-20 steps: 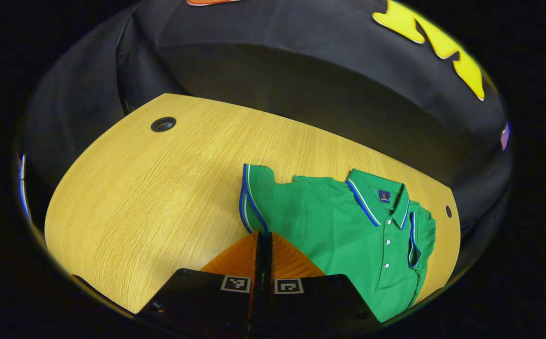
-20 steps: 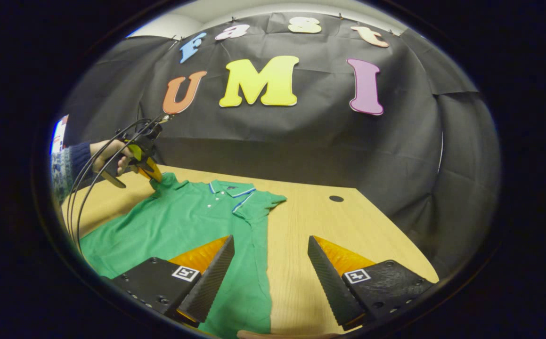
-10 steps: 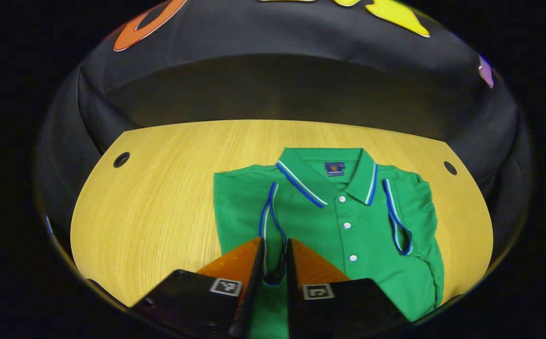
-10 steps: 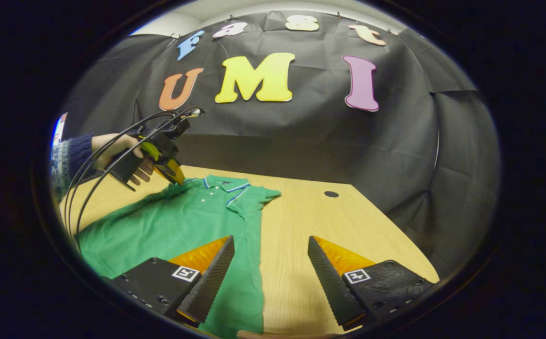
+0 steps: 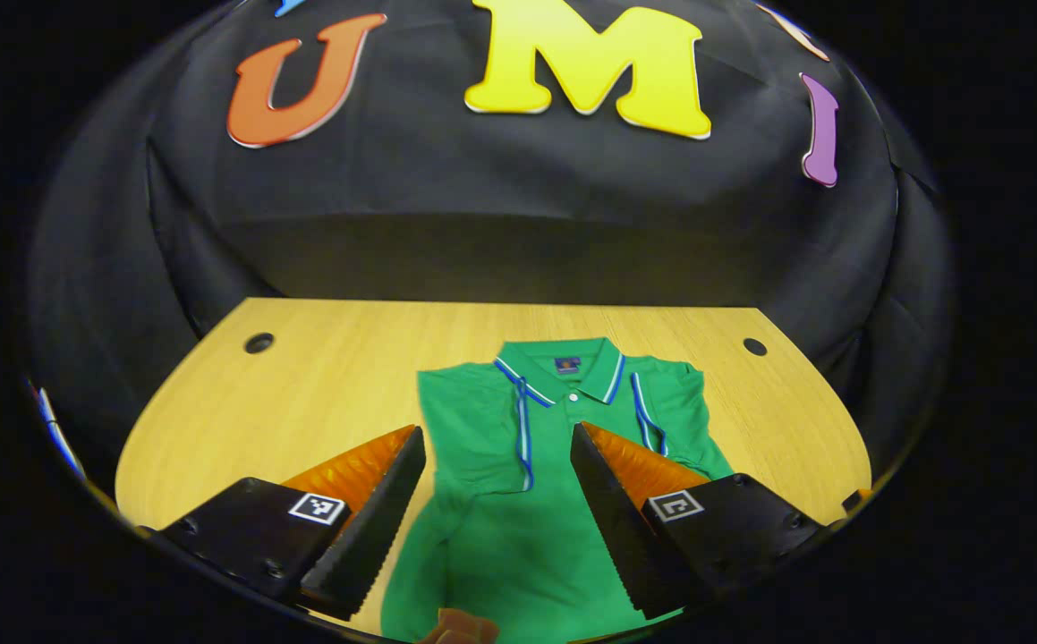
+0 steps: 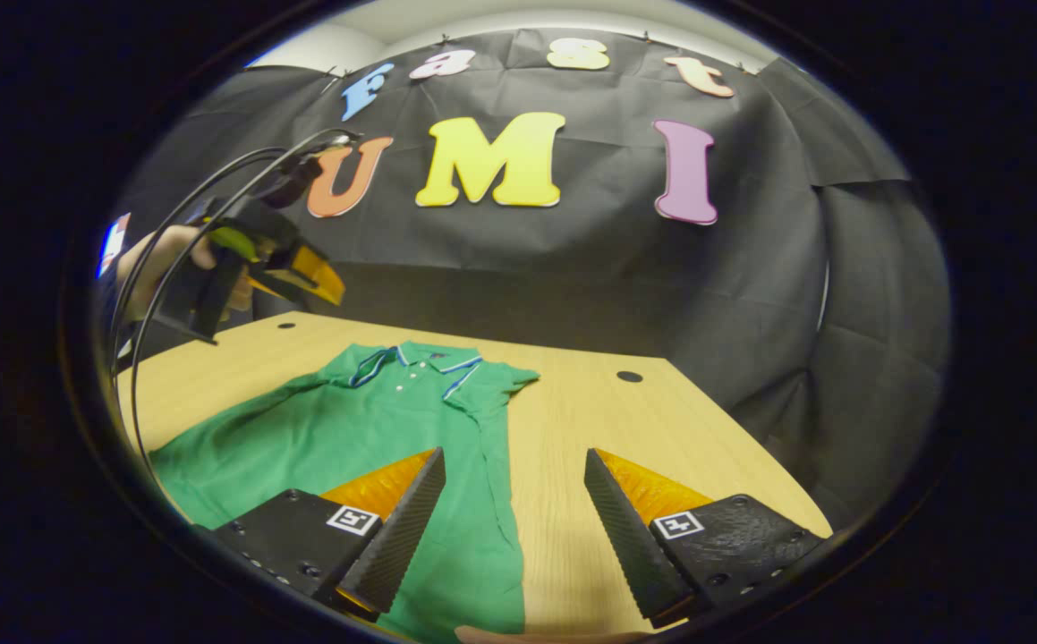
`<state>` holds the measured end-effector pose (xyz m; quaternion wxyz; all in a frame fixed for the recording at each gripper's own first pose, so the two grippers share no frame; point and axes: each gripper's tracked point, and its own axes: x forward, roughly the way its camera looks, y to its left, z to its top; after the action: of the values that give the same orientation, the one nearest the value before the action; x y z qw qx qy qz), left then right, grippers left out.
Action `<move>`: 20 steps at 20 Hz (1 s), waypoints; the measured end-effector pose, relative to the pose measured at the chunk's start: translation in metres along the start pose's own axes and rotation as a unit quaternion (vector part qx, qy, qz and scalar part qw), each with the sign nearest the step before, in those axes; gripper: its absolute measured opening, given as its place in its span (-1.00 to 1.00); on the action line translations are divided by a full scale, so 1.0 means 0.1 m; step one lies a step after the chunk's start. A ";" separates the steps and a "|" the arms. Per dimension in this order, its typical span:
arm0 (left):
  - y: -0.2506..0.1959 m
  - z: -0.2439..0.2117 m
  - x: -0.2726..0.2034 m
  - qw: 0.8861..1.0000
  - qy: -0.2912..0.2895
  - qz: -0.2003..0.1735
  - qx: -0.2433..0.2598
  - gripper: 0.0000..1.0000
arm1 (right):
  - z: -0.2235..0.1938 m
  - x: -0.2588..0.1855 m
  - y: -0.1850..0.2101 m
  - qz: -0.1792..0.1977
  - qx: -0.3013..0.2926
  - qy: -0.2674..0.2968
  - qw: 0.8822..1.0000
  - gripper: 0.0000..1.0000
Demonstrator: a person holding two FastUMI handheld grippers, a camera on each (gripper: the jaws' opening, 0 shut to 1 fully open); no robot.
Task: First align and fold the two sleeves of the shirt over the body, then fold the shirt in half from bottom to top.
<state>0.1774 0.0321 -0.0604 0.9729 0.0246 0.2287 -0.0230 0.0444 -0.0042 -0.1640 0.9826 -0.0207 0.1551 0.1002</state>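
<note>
A green polo shirt (image 5: 518, 519) lies flat on the wooden table (image 5: 321, 376), collar (image 5: 563, 368) toward the wall. Both blue-trimmed sleeves rest folded over the body, the left sleeve (image 5: 500, 429) and the right sleeve (image 5: 661, 411). My left gripper (image 5: 496, 438) is open above the chest with nothing between its fingers. In the right gripper view the shirt (image 6: 348, 429) spreads left of centre, and the left gripper (image 6: 303, 273) hangs raised above its far left shoulder in a hand (image 6: 156, 264). My right gripper (image 6: 514, 458) is open and empty over the shirt's near right edge.
Round cable holes sit in the table's far corners (image 5: 259, 343) (image 5: 754, 346). Black cables (image 6: 169, 241) loop down from the left gripper. Bare wood (image 6: 625, 420) stretches to the right of the shirt. The black cloth wall stands just behind the table.
The left gripper has opened, let go of the left sleeve and lifted up and back. The sleeve now lies folded over the body. The right gripper has barely moved.
</note>
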 end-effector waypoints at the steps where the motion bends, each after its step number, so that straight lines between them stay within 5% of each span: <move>1: 0.05 0.03 -0.15 1.000 -0.020 0.008 0.004 1.00 | 0.03 -0.05 0.04 0.004 0.003 -0.001 1.000 0.90; 12: 0.15 -1.06 -1.43 0.997 -0.076 -0.028 0.005 1.00 | -0.05 -0.82 0.18 -0.010 -0.049 -0.020 0.999 0.91; 20: 0.41 -2.50 -1.53 0.999 0.045 -0.009 0.002 1.00 | -0.97 -0.86 0.18 0.012 -0.016 0.090 0.996 0.92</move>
<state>-0.0680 0.0931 -0.2142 0.9614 0.0256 0.2723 -0.0311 -0.0687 -0.0103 -0.2293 0.9630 -0.0436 0.2410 0.1121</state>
